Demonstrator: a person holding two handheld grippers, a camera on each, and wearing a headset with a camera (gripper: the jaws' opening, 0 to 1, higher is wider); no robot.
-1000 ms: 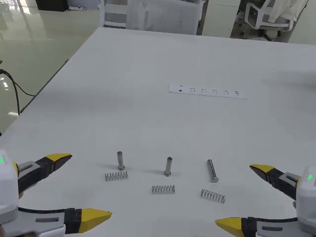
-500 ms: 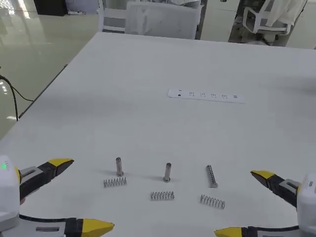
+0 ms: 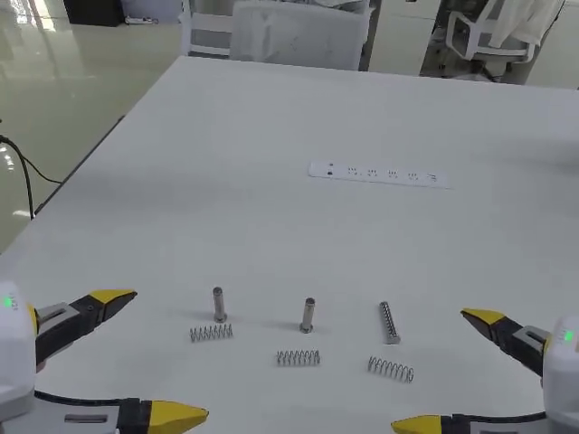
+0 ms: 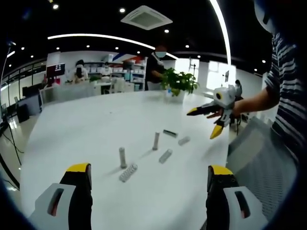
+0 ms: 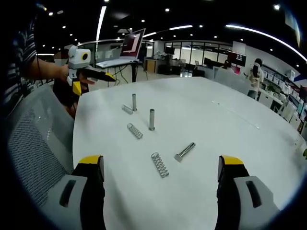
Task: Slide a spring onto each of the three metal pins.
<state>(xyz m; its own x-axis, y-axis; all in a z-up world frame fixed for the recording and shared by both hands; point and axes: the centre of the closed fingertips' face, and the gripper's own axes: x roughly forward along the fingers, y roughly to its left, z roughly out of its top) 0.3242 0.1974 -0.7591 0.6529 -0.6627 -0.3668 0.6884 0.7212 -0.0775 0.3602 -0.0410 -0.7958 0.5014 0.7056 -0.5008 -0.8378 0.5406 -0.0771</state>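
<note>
Hovering wide open and empty: left hand-held gripper, right hand-held gripper. Between them on the counter, three pins, a loose spring just beside each.

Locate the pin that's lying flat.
In the head view the lying pin is rightmost of the three, just behind the right-hand spring and nearest the right claw.

Striped sleeve; white gripper, black jaws, yellow tips.
</note>
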